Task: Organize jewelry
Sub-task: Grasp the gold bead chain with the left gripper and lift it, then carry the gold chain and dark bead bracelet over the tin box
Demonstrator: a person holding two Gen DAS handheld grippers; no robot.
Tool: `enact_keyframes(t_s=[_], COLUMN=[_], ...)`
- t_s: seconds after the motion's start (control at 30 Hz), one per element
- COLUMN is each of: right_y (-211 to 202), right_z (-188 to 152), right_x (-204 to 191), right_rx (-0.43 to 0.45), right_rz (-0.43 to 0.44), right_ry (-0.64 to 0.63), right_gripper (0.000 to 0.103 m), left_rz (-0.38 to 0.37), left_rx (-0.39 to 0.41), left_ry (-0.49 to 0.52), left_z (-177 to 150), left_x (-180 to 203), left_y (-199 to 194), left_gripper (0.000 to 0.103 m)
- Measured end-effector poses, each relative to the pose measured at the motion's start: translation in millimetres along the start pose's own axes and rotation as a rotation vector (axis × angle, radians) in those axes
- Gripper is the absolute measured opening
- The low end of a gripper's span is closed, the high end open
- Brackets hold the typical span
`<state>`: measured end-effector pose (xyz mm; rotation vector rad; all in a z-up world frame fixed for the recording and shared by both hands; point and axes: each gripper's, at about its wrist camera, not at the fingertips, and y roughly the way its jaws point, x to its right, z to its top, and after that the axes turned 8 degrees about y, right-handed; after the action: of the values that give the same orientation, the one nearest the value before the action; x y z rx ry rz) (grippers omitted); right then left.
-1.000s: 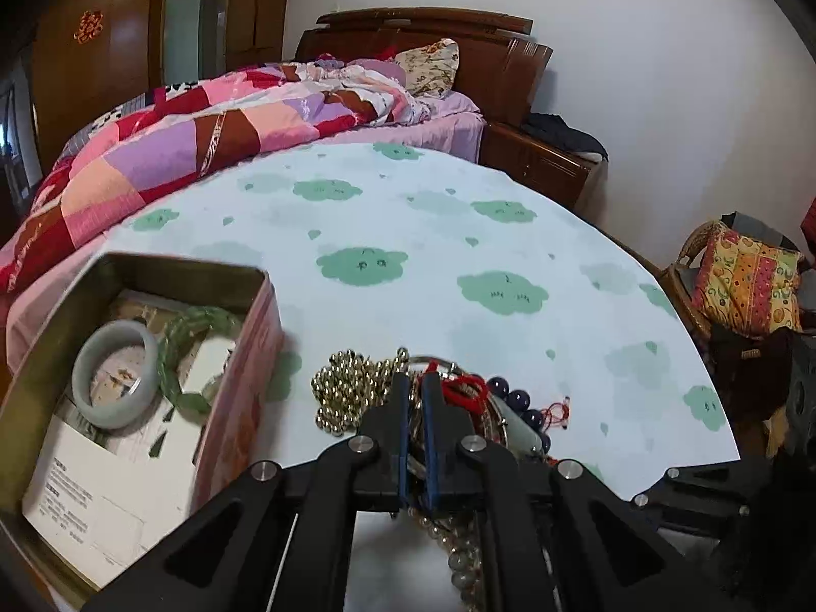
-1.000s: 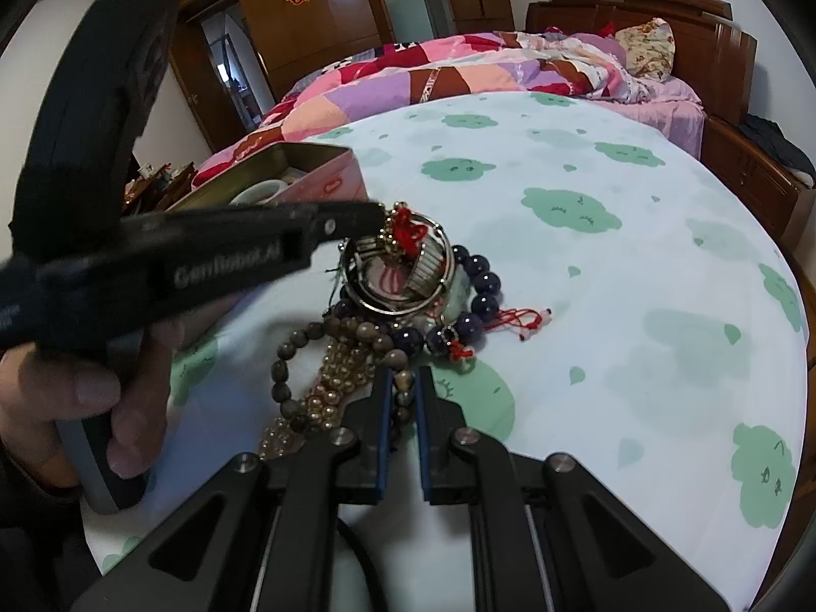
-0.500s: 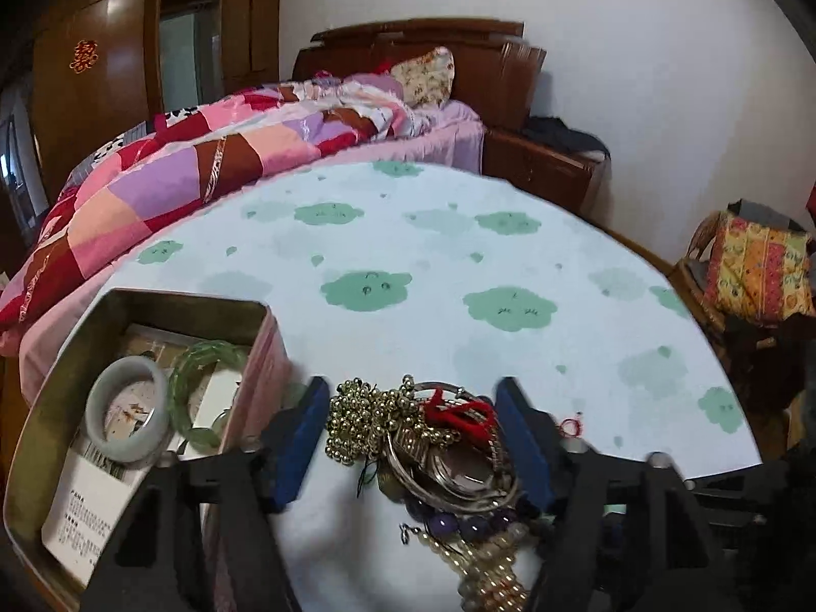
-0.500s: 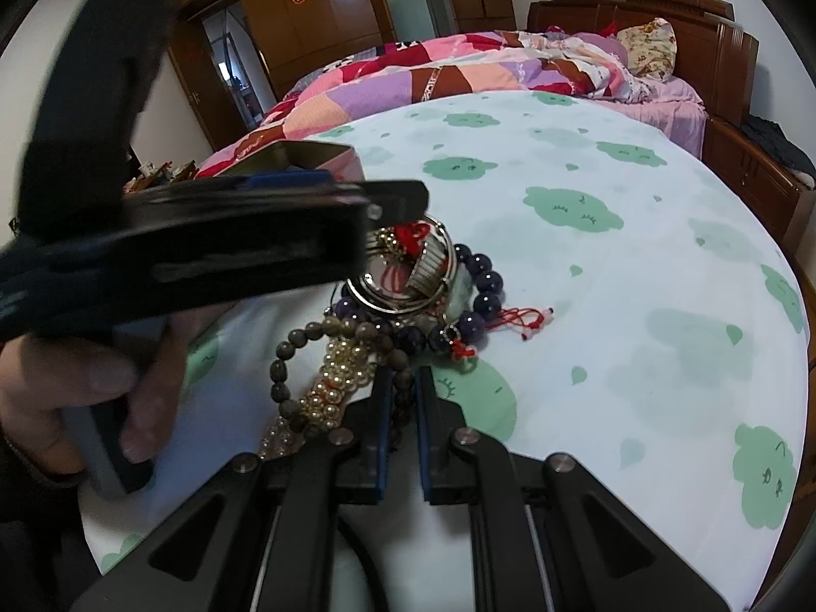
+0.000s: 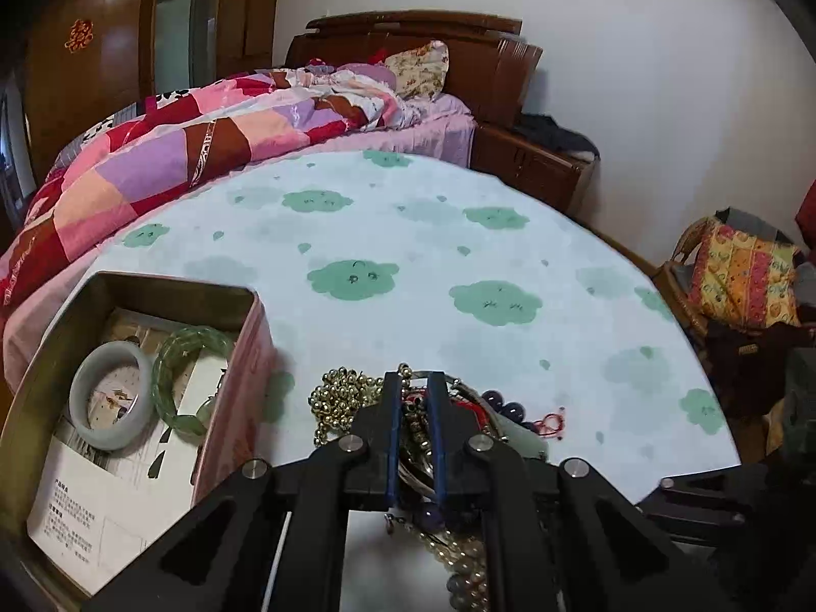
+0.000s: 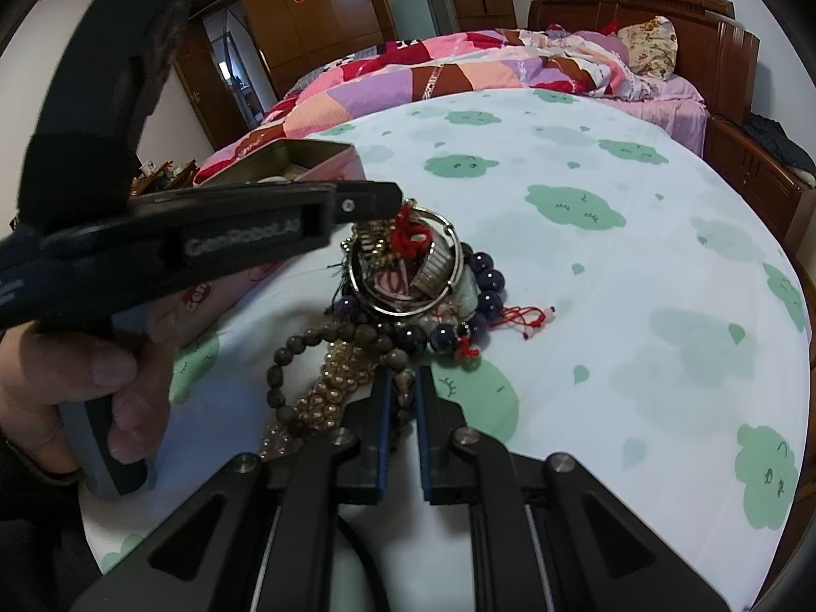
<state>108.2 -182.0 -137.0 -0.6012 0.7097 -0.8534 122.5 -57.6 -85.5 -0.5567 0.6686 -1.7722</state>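
Note:
A tangled jewelry pile (image 6: pixel 408 280) lies on the cloud-print tablecloth (image 5: pixel 459 224): silver bangles (image 6: pixel 443 260) with a red knot, dark purple beads (image 6: pixel 489 275), gold beads (image 5: pixel 341 398) and a brown bead bracelet (image 6: pixel 285 352). My left gripper (image 5: pixel 413 375) stands over the pile's top. Its jaws are closing, and the pads pinch a red-knotted strand between them. My right gripper (image 6: pixel 403 372) is shut on the brown bead bracelet at the pile's near edge. An open pink tin (image 5: pixel 173 283) to the left holds a pale jade bangle (image 5: pixel 109 398) and a green one (image 5: pixel 191 377).
A hand (image 6: pixel 76 382) grips the left tool's handle. Printed paper (image 5: pixel 92 500) lines the tin. A bed with a patchwork quilt (image 5: pixel 204 143) stands behind the round table. A chair with a yellow cushion (image 5: pixel 739 275) sits off the right edge.
The left jaws went from shut to wide open around the pile's top, then came together again on a strand there. The right gripper and the bracelet stayed put.

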Motion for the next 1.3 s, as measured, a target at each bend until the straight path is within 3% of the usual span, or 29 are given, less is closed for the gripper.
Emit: enact_keyframes(t_s=[0.1, 0.13, 0.33, 0.57, 0.83, 1.03, 1.3], right_y=[0, 0, -3, -10, -51, -71, -69], right_z=[0, -1, 1, 4, 30, 60, 94], right_x=[0, 0, 3, 0, -7, -20, -52], right_rx=[0.0, 0.002, 0.02, 0.046, 0.132, 0.18, 0.197], right_rz=[0.0, 0.0, 0.007, -0.017, 0.016, 0.015, 0.023], right_ry=[0.0, 0.001, 0.018, 0.004, 0.012, -0.033, -0.122], right_gripper=[0.011, 0.011, 0.011, 0.011, 0.011, 0.011, 0.011], left_rz=[-0.011, -0.017, -0.043, -0.04, -0.051, -0.015, 0.07], left_rx=[0.045, 0.064, 0.136, 0.157, 0.24, 0.303, 0.337], left_ry=[-0.012, -0.014, -0.023, -0.031, -0.023, 0.001, 0.001], left_z=[8, 12, 32, 34, 51, 65, 70], left_x=[-4, -5, -14, -24, -28, -38, -75], left_y=[-18, -26, -59, -71, -110, -141, -161], left_gripper=[0.009, 0.003, 0.003, 0.003, 0.003, 0.003, 0.003])
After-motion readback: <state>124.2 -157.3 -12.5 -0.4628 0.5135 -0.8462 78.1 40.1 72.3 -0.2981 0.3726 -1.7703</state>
